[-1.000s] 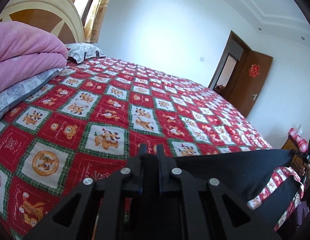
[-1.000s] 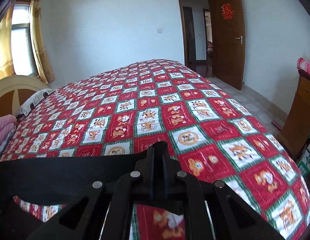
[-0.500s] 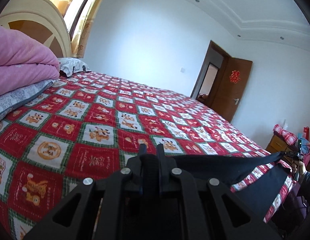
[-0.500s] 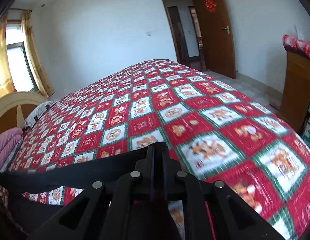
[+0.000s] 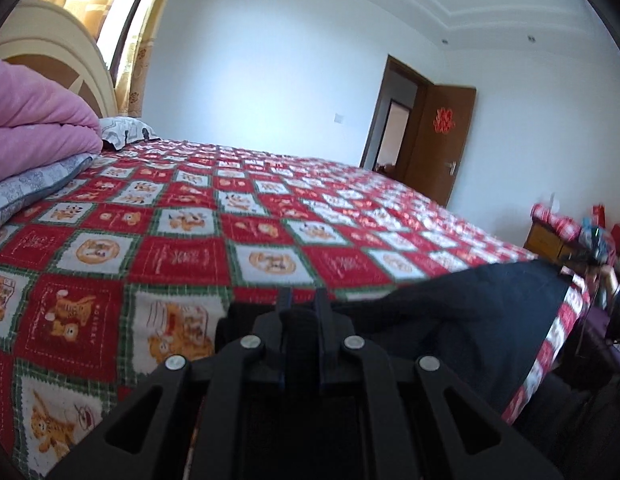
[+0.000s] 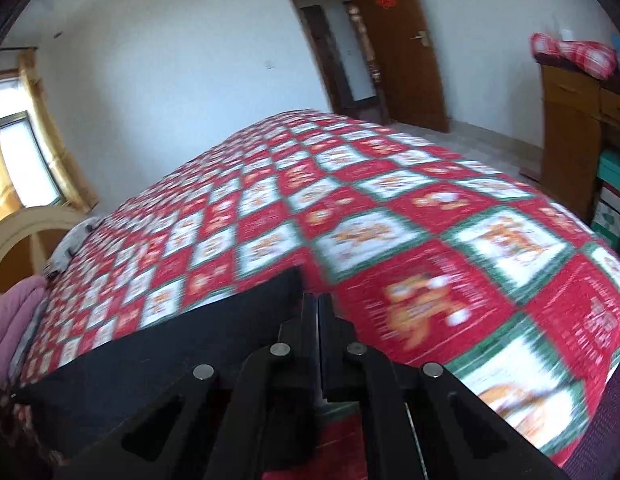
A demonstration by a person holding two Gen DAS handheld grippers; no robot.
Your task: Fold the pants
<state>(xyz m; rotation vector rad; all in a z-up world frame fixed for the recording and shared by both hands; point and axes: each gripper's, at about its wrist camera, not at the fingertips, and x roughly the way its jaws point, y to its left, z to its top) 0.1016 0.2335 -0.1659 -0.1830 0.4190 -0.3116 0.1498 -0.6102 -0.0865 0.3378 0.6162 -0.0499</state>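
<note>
Now your left gripper (image 5: 301, 300) and right gripper (image 6: 318, 304) each pinch the black cloth pants (image 5: 462, 312) taut above the red patchwork quilt (image 5: 189, 216); next, lay them flat toward twelve o'clock.

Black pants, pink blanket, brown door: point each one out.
Black pants (image 5: 470, 312): left wrist view, on the flat cloth spread over the bed edge.
Pink blanket (image 5: 33, 128): left wrist view, on its folded upper layer.
Brown door (image 6: 398, 48): right wrist view, on the open panel.

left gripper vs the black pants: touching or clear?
Touching. In the left wrist view the left gripper has its jaws shut on an edge of the black pants, and the cloth runs straight out from between them toward the right gripper.
</note>
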